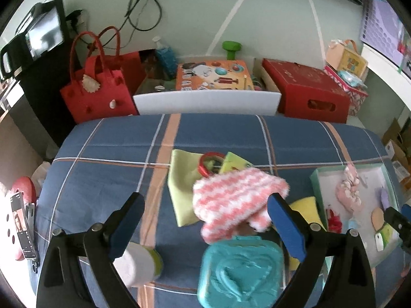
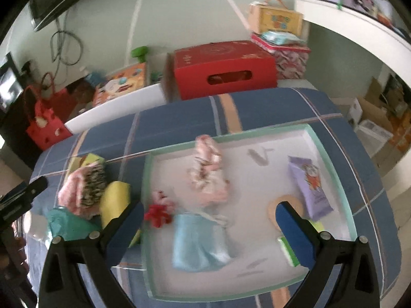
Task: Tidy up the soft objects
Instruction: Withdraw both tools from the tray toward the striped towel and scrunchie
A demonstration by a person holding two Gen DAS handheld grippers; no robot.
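With both grippers' jaws spread and empty, the fuzzy pink-and-white striped cloth [image 1: 240, 200] should be pinched centrally by the left gripper [image 1: 205, 220], then carried right into the green-rimmed white tray [image 2: 147, 179].

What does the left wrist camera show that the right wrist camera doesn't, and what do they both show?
Only the left wrist view shows the red ring and lime cloth. Only the right wrist view shows the purple packet and light blue cloth. Both show the green-rimmed tray, the pink-and-white knit piece and the yellow sponge.
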